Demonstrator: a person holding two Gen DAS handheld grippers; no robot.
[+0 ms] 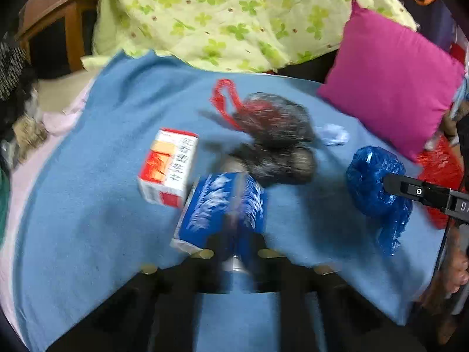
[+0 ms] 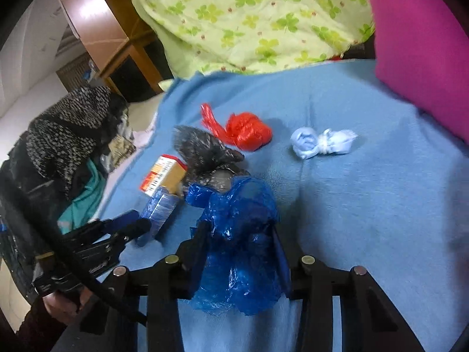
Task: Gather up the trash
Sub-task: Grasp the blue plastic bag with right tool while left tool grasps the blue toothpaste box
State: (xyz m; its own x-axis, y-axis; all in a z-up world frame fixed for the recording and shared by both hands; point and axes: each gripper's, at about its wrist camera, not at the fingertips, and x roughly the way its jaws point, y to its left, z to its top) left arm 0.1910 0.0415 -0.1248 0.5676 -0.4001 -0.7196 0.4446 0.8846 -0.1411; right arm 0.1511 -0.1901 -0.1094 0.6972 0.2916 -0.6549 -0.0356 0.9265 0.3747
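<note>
Trash lies on a blue blanket. My left gripper is shut on a blue and white box; it also shows at the left of the right wrist view. My right gripper is shut on a crumpled blue plastic bag, which also shows in the left wrist view. A red and white carton, a grey-black bag, a red bag and a pale blue wad lie on the blanket.
A magenta pillow lies at the right. A green clover quilt lies behind. Dark clothes are piled at the left, by a wooden table. A red bag lies by the pillow.
</note>
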